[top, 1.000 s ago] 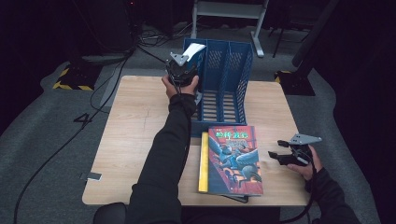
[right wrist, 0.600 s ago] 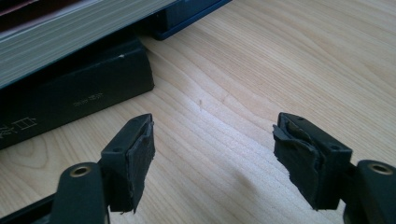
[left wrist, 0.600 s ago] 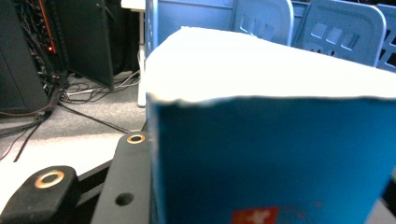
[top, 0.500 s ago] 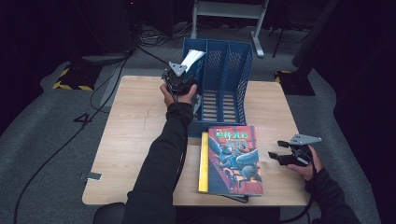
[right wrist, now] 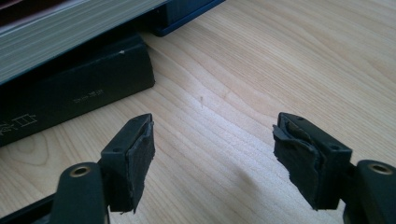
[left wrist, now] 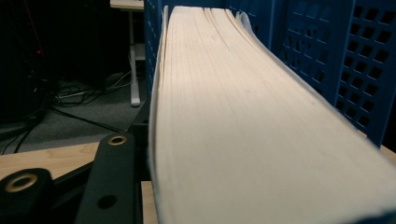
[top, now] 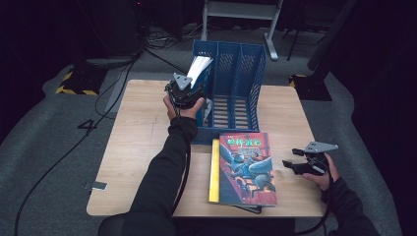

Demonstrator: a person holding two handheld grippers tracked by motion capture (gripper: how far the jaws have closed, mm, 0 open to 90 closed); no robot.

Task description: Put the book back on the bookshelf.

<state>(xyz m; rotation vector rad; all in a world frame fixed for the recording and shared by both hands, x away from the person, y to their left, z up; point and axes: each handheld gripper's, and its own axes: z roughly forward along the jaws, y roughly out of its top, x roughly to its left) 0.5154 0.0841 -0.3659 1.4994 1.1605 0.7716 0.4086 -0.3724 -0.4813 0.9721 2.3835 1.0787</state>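
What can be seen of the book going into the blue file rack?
The book is thick, with cream page edges facing up and a thin pale cover. It leans tilted in the leftmost slot of the blue file rack, its top sticking out above the rim. The left gripper is at its near end, fingers having just been opening. Pages at the far end fan slightly toward the rack wall.

A thick book's (left wrist: pixel 243 121) pale page edge runs between the tongs into the blue file rack (left wrist: pixel 355 60).

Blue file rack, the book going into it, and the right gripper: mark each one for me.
blue file rack (top: pixel 258 73), high view, on its right side wall.
book (left wrist: pixel 243 116), left gripper view, on its page edges.
right gripper (right wrist: pixel 212 161), right gripper view, midway between its open fingertips.
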